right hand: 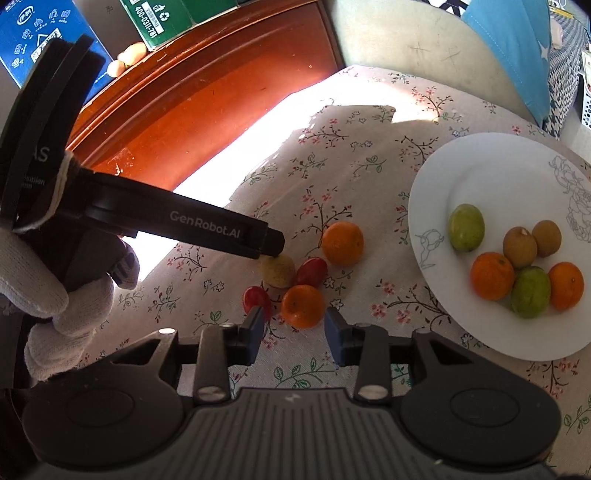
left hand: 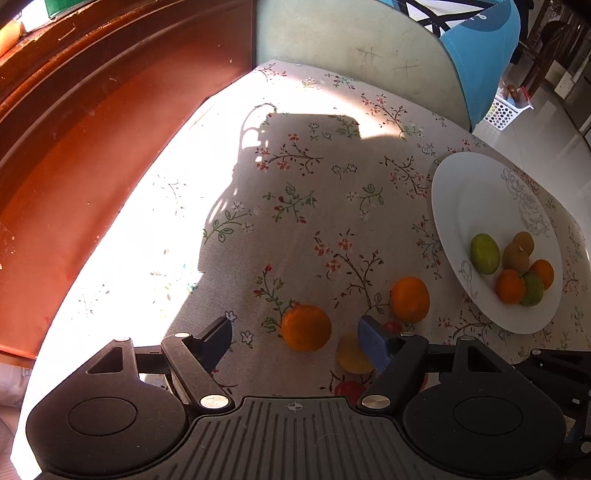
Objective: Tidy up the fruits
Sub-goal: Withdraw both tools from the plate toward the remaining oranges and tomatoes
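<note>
A white plate point(right hand: 436, 192) on the floral cloth holds several fruits: oranges, green ones and brown ones; it also shows in the left wrist view point(left hand: 458, 192). Loose on the cloth lie two oranges point(right hand: 303, 305) point(right hand: 342, 243), a yellow fruit point(right hand: 277, 271) and two red fruits point(right hand: 311, 272) point(right hand: 256, 297). My right gripper point(right hand: 295, 334) is open, its fingers on either side of the near orange. My left gripper point(left hand: 295, 341) is open above the cloth, with an orange point(left hand: 306, 327) between its fingers and the yellow fruit point(left hand: 351, 356) by its right finger.
A red-brown wooden cabinet point(right hand: 207, 96) runs along the table's left side, with boxes point(right hand: 162, 18) on top. A pale chair back point(left hand: 354, 55) with a blue cushion stands behind the table. A gloved hand point(right hand: 62, 295) holds the left gripper.
</note>
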`<state>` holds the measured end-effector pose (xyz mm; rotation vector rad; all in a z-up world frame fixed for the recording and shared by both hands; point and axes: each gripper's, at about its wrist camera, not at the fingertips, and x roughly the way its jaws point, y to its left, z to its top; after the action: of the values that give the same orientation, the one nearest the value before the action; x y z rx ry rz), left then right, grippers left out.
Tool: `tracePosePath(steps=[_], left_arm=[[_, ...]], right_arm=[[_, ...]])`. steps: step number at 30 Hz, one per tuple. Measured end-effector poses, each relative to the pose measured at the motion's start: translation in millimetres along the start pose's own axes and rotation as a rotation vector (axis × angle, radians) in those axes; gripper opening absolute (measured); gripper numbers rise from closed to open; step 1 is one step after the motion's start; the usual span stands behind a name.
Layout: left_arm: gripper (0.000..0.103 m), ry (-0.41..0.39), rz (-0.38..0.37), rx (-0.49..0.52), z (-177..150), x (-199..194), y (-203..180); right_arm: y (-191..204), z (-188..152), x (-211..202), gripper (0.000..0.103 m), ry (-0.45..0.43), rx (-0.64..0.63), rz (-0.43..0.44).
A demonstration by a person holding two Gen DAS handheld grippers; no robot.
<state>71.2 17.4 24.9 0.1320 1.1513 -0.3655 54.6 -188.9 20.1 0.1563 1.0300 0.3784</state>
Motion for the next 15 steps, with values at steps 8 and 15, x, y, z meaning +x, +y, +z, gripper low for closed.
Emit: tracePosePath(steps=[8, 15], left_arm=[[0.076, 0.001, -0.023, -0.069, -2.3, 3.3, 4.8], [0.073, -0.002, -0.055, -0.092, -3.7, 6.2, 3.7]], right_arm=[[8.4, -2.7, 6.6, 0.038, 0.0, -0.031, -0.038], [8.1, -3.6, 10.7, 0.034, 0.007, -0.04, -0.053]])
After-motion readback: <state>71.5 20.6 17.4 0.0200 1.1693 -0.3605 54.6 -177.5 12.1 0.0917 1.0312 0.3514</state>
